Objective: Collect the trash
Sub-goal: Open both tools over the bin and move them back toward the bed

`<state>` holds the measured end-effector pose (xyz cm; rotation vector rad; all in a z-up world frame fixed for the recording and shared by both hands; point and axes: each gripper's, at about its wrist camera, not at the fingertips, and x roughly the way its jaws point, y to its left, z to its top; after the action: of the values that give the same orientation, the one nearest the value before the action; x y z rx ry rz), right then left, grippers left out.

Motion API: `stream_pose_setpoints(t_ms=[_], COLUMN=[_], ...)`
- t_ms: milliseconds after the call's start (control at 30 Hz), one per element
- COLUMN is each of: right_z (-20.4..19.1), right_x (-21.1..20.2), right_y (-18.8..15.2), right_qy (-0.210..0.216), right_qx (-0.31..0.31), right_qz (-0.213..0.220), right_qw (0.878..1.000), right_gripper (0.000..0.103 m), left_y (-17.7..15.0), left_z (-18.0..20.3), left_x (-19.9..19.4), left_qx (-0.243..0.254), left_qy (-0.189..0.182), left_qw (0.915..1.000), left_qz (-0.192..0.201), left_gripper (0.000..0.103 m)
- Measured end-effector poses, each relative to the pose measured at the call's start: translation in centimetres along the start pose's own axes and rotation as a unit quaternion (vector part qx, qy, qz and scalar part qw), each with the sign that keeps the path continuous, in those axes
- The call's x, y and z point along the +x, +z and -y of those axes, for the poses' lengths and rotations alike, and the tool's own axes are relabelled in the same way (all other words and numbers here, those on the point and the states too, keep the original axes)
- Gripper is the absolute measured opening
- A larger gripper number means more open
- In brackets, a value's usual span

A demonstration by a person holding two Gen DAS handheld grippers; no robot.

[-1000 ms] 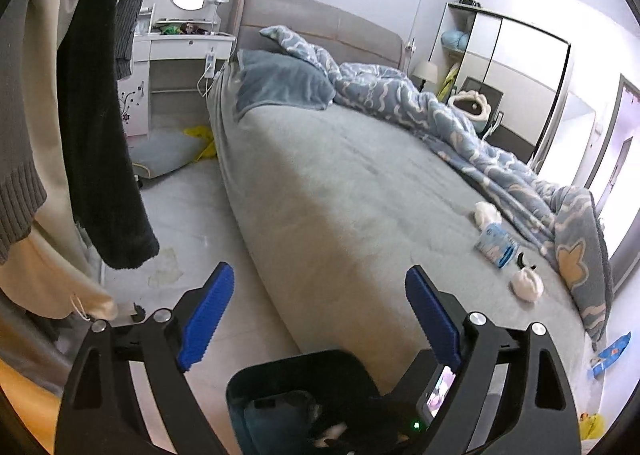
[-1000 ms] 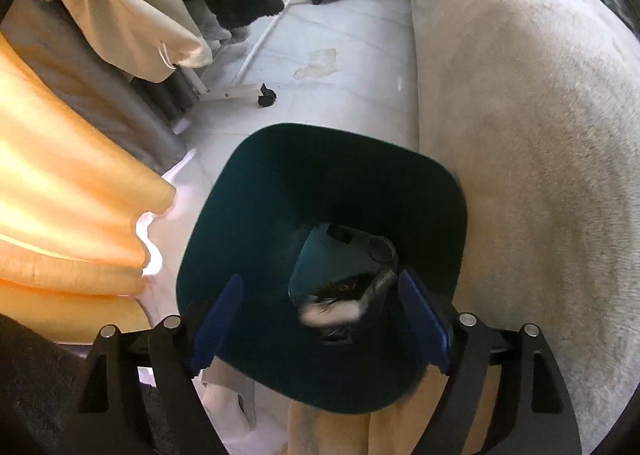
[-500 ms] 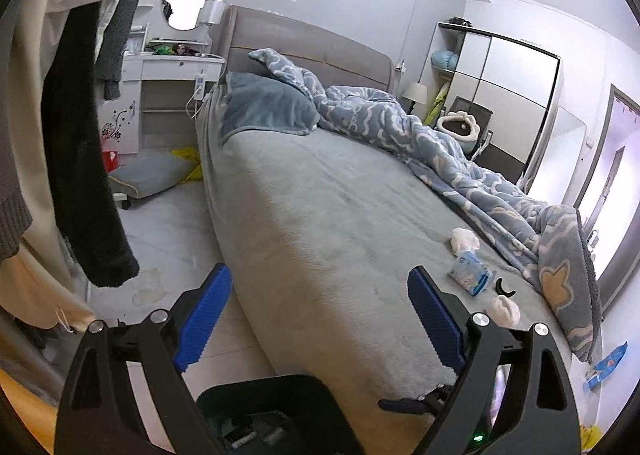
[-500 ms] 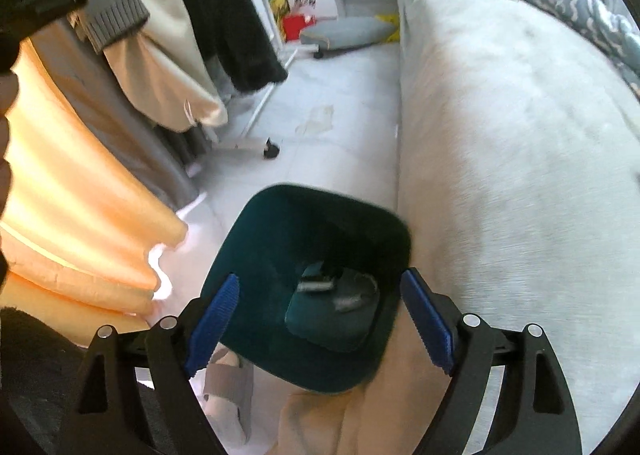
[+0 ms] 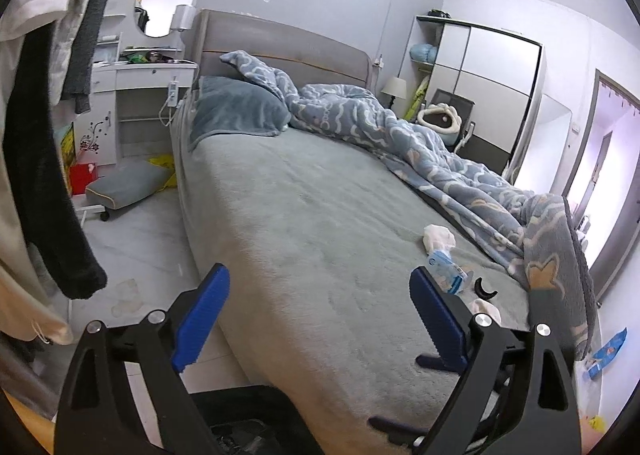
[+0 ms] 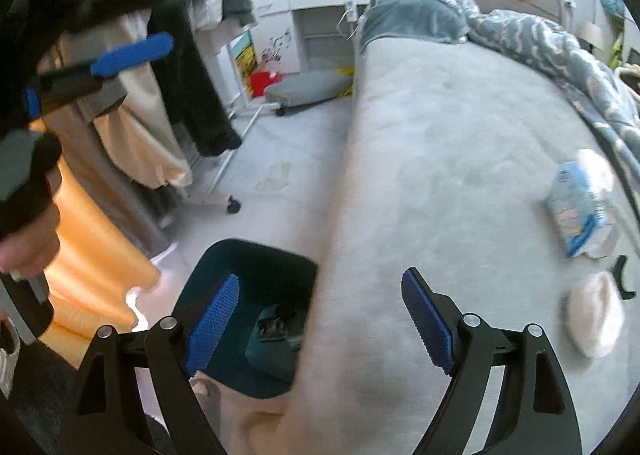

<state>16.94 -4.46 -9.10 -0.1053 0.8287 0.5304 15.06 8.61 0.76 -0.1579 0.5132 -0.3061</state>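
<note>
Near the foot of the bed (image 6: 440,159), both tongs are released and carry nothing: left tongs (image 5: 318,319), right tongs (image 6: 320,323). Blue snack wrapper (image 6: 580,207) and crumpled tissue (image 6: 596,315) lie on the bed's right side. Dark green bin (image 6: 256,283) stands on the floor, left of the bed.

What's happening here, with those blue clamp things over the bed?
A person is collecting trash in a bedroom with a handheld gripper in each hand. Both the left gripper and the right gripper are open and hold nothing. A dark bin with something inside stands on the floor against the bed. On the bed lie a blue-and-white wrapper, two white wads and a small black curved piece, not yet picked up.
</note>
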Motion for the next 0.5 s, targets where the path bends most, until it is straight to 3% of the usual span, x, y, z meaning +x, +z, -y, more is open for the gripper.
stream_pose_setpoints(t_ms=[500], right_z=[8.7], right_x=[-3.8], right_y=[1.5], right_qy=[-0.04], right_qx=[0.049], right_qz=[0.049], right_qw=[0.997], right_gripper=[0.085], left_y=[-0.9], left_z=[5.0], left_x=[5.6], left_qx=[0.035], left_qy=[-0.026], left_qw=[0.9982], left_qz=[-0.042], left_gripper=[0.093])
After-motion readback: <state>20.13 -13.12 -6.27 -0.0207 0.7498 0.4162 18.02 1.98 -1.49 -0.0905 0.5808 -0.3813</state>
